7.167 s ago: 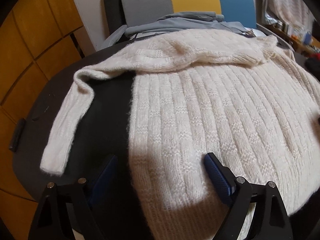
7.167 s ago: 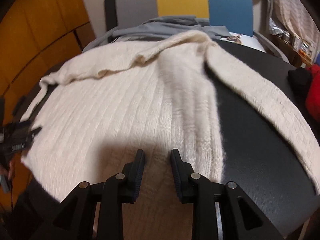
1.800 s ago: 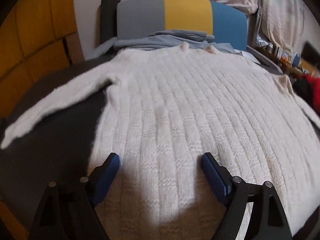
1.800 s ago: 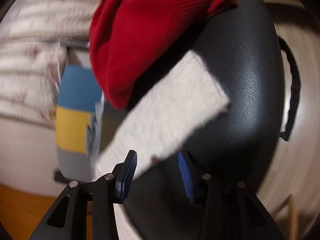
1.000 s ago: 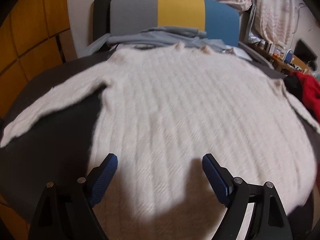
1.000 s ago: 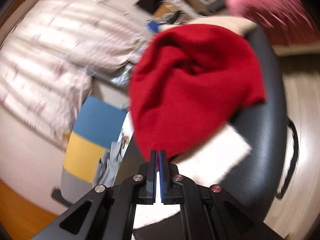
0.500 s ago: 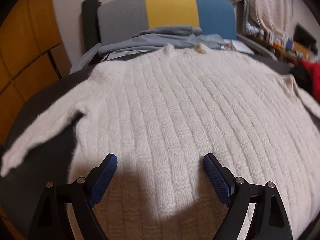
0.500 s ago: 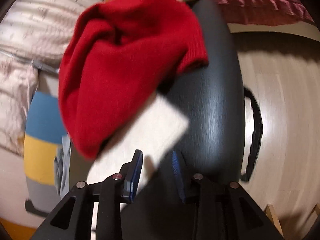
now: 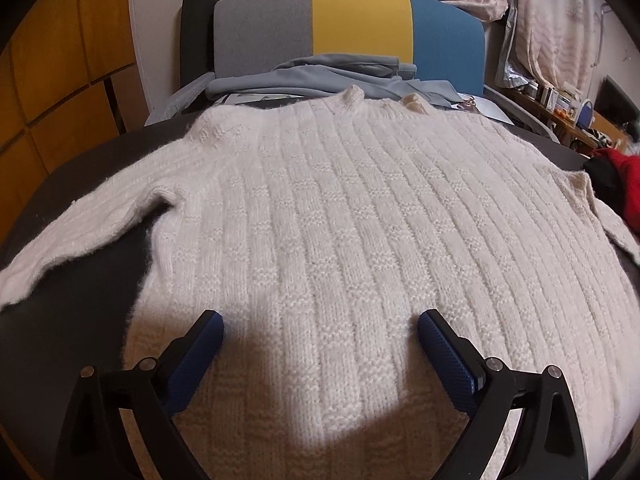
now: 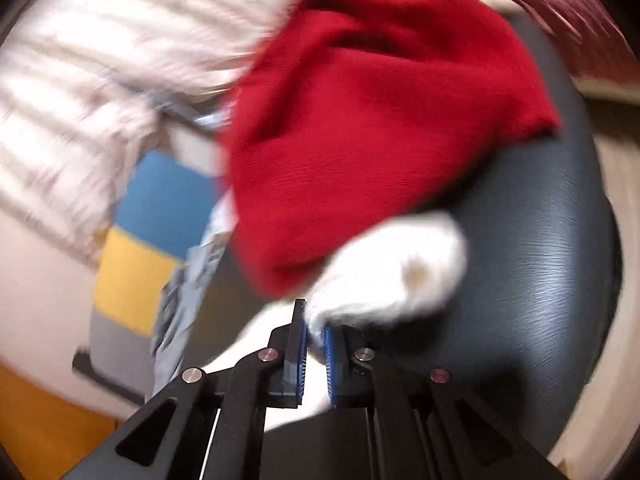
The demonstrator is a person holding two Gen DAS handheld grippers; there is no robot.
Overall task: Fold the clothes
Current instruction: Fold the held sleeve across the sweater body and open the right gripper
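A cream ribbed knit sweater (image 9: 360, 220) lies spread flat on a dark round table (image 9: 72, 300), neck at the far side, left sleeve (image 9: 80, 228) stretched out to the left. My left gripper (image 9: 320, 336) is open wide, hovering just over the sweater's lower hem, holding nothing. In the right wrist view, my right gripper (image 10: 314, 332) is shut on the cuff of the sweater's right sleeve (image 10: 392, 276), lifted off the black table (image 10: 540, 260) beside a red garment (image 10: 380, 120). This view is motion-blurred.
A chair with a grey, yellow and blue back (image 9: 352, 28) stands behind the table with grey-blue clothes (image 9: 320, 76) on it. The red garment (image 9: 624, 184) lies at the table's right edge. Orange cabinet doors (image 9: 52, 80) stand left; cluttered shelves (image 9: 560, 100) lie at the back right.
My right gripper closed on the sleeve cuff beside the red garment and lifted it. My left gripper stayed open over the hem, shifting only slightly.
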